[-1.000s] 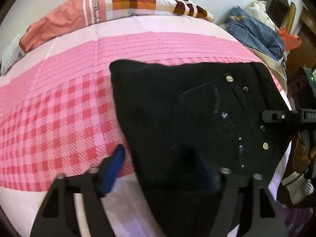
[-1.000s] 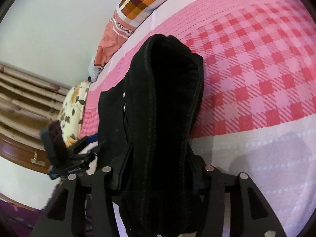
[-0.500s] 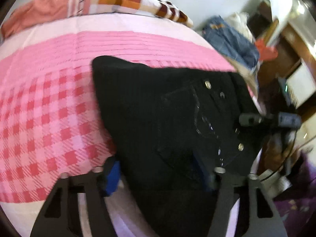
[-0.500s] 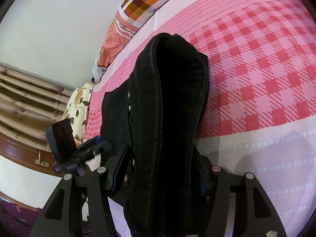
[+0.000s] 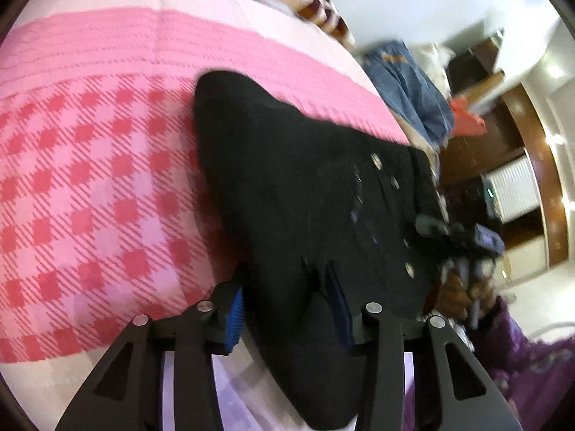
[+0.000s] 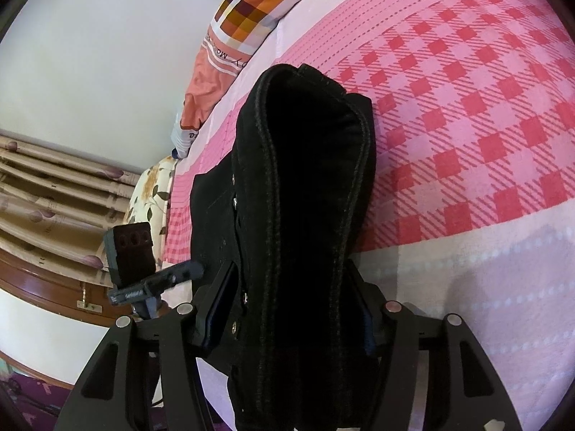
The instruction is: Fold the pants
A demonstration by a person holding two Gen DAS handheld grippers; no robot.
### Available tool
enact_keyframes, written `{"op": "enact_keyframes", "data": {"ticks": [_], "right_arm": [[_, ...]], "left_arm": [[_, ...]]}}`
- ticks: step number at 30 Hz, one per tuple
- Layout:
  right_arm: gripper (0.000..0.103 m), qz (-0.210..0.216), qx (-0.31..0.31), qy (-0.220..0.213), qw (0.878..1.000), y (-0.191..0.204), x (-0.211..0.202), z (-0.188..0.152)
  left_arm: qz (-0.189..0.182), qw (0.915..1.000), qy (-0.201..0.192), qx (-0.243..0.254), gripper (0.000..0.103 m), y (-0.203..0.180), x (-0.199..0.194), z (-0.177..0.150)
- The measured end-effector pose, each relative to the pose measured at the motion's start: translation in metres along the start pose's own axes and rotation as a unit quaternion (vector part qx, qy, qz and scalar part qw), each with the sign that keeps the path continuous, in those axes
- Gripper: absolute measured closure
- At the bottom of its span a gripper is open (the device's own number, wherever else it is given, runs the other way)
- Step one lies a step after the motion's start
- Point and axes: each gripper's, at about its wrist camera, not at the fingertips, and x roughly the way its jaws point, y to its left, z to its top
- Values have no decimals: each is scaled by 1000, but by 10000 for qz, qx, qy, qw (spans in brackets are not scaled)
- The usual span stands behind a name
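The black pants (image 5: 305, 194) lie folded on the pink checked bedspread (image 5: 90, 179), metal rivets facing up. My left gripper (image 5: 287, 309) is shut on the near edge of the pants, blue pads pressed into a bunched fold. My right gripper (image 6: 287, 309) is shut on the thick waistband end of the pants (image 6: 309, 194), which rises between its jaws. The right gripper also shows in the left wrist view (image 5: 456, 233) at the pants' right edge. The left gripper shows in the right wrist view (image 6: 158, 280) at the pants' left side.
A checked orange pillow (image 6: 251, 10) lies at the head of the bed. Blue jeans (image 5: 406, 82) and other clothes are piled beyond the bed's far right edge. Curtains (image 6: 54, 194) and a wooden ledge (image 6: 43, 287) stand left of the bed. The bed's pale near border (image 6: 485, 287) shows.
My left gripper has closed on the near edge of the pants and swung to the right. My right gripper keeps its hold and has shifted slightly.
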Motion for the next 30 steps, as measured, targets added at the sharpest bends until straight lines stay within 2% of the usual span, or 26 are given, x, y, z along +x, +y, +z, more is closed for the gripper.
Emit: {"op": "enact_keyframes", "data": {"ticks": [1,3,6,10,11,12,13,15,17,22,25,30], "right_arm": [[46,8,7,0,10000,0,0,0],[46,34,21,-10,10000,-1,0,0],[43,38,-8,-29,10000,-2,-1,-1],[43,-8,-64,-94,9999,2,0,-3],[47,-127,-136,-114,9998,5,0,-4],[58,-261,-195,-116,9994,6,2,-5],[63,-352,-234,-105,9991,8,4,-5],[66,-320,-229,-143,9991,9,5,-5],[68,-304,-232,-172,9991,10,5,-5],[71,45,23,-253,9997,5,2,-2],[71,201,63,-290,9994,7,1,-2],[71,293,45,-225,9993,15,8,-1]], "left_arm": [[-52,9997,194,123,57,-3,1,-2],[-76,9991,341,232,54,-6,1,-6],[-341,9988,348,-45,54,0,2,-1],[-525,9983,201,-123,53,4,5,5],[-467,9988,96,-74,55,1,5,6],[-260,9996,-50,44,66,-2,6,6],[-111,9998,-125,117,72,-4,8,7],[-33,9995,-300,25,74,-5,8,4],[52,9992,-390,-41,76,-7,8,3],[489,9964,-674,128,83,-27,5,-2],[789,9928,-864,272,84,-43,1,-3],[1029,9888,-1001,409,85,-54,-8,-4]]}}
